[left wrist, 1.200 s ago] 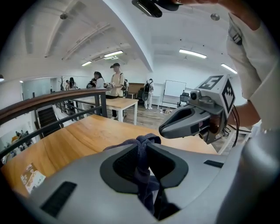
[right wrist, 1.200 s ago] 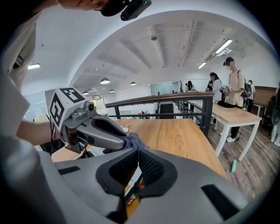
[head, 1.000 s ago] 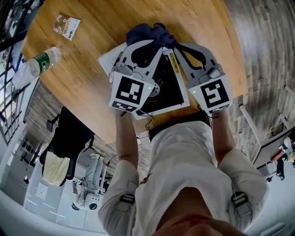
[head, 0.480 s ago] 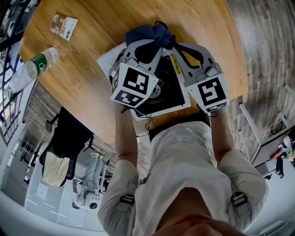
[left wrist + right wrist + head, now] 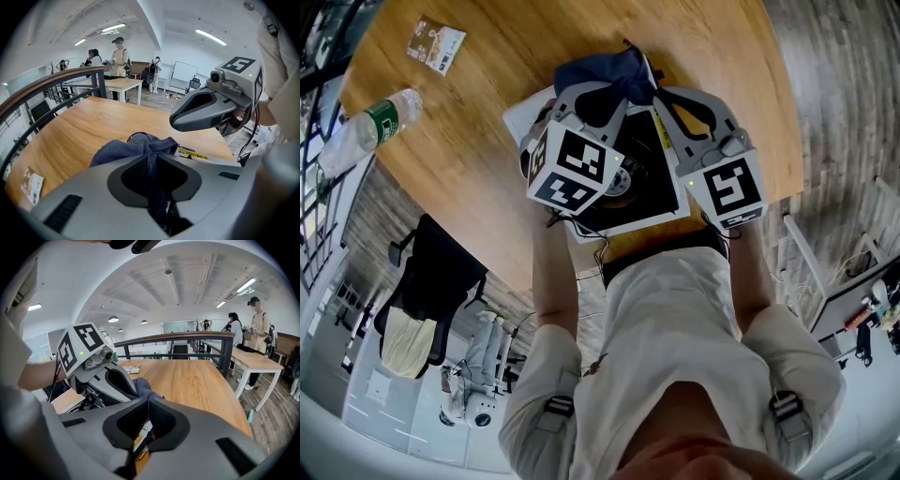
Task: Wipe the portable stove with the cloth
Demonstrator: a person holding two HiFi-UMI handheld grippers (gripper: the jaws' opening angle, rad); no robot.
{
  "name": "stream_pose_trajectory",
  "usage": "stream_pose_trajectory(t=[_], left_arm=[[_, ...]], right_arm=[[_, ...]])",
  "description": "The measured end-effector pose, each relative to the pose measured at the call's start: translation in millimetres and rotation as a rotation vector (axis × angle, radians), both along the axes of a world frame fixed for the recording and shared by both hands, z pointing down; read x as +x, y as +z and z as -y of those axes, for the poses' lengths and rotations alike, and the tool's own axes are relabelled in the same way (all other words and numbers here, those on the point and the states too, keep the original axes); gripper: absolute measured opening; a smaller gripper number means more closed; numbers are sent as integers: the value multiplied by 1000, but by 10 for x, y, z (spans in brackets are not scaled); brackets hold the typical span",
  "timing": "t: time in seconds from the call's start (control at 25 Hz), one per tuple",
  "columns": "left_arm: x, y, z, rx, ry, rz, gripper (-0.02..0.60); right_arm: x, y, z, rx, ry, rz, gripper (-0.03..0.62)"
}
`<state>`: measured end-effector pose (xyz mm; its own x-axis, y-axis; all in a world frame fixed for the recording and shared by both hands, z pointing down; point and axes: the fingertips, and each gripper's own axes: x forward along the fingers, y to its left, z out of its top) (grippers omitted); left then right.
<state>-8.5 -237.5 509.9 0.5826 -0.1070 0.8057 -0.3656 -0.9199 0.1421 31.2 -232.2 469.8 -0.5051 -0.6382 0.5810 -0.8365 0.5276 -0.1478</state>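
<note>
The portable stove [image 5: 649, 192], black-topped in a white frame, lies on the round wooden table [image 5: 487, 150] just in front of the person. A dark blue cloth [image 5: 602, 71] is bunched at the stove's far edge. My left gripper [image 5: 617, 94] is shut on the cloth [image 5: 133, 146], which hangs down between its jaws. My right gripper [image 5: 661, 96] sits close beside it on the right, shut, with nothing seen in its jaws. In the right gripper view the shut jaws [image 5: 147, 404] hover over the stove's yellow label [image 5: 142, 433], and the cloth [image 5: 143, 386] lies just beyond them.
A plastic bottle [image 5: 370, 127] lies at the table's left edge and a small printed packet [image 5: 437, 44] at the far left. A black chair [image 5: 441, 281] stands on the floor below the table. Several people stand by other tables in the background [image 5: 119, 51].
My left gripper has tipped further downward and sunk toward the stove with the cloth in it. My right gripper has stayed where it was.
</note>
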Motion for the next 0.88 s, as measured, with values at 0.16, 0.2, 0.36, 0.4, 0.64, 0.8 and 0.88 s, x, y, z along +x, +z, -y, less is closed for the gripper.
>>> stream_pose_trajectory(t=[0.16, 0.2, 0.36, 0.4, 0.64, 0.8, 0.88], left_arm=[[-63, -9, -7, -7, -13, 4, 75], [-86, -9, -5, -9, -18, 5, 75], [-225, 1, 24, -11, -47, 13, 75], [-268, 1, 37, -10, -57, 17, 75], [-536, -9, 72, -6, -111, 44, 75], [-654, -6, 72, 3, -134, 55, 75], [-719, 3, 78, 5, -146, 59, 75]], right_arm=[[-37, -24, -7, 1, -11, -6, 23], [-51, -28, -9, 1, -13, -7, 23], [-110, -32, -8, 1, -26, -13, 23], [-122, -36, -5, 1, -30, -15, 23], [-217, -80, -11, 7, -55, -17, 23], [-303, -81, -13, 7, -76, -21, 23], [-357, -83, -5, 8, -86, -22, 23]])
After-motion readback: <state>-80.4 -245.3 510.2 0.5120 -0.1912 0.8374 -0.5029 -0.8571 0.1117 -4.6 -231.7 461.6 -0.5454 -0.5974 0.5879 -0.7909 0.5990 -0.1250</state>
